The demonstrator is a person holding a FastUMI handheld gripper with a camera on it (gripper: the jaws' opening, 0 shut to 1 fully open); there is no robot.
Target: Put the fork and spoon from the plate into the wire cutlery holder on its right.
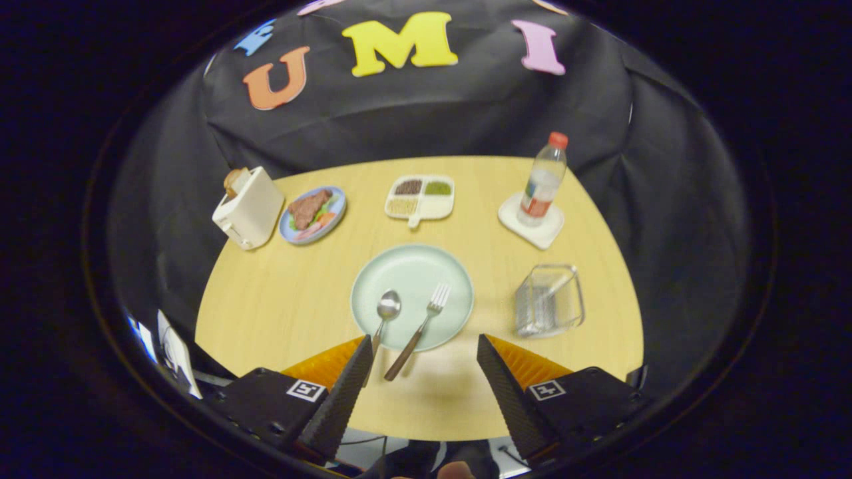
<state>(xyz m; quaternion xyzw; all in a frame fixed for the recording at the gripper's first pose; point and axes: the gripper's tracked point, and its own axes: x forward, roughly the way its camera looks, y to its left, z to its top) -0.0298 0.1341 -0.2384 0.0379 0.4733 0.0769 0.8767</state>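
**Gripper above near table edge, cutlery on plate**

I see the gripper [423, 346] spread wide, holding nothing. Spoon [386, 313] and fork [421, 327] lie side by side on the pale green plate [413, 266] just ahead of the fingers, handles over its near rim. The wire cutlery holder [548, 301] stands right of the plate, apart from it.

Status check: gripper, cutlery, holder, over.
Gripper open, holding nothing, short of the plate. Fork and spoon both on it. Wire holder empty at its right, path clear.
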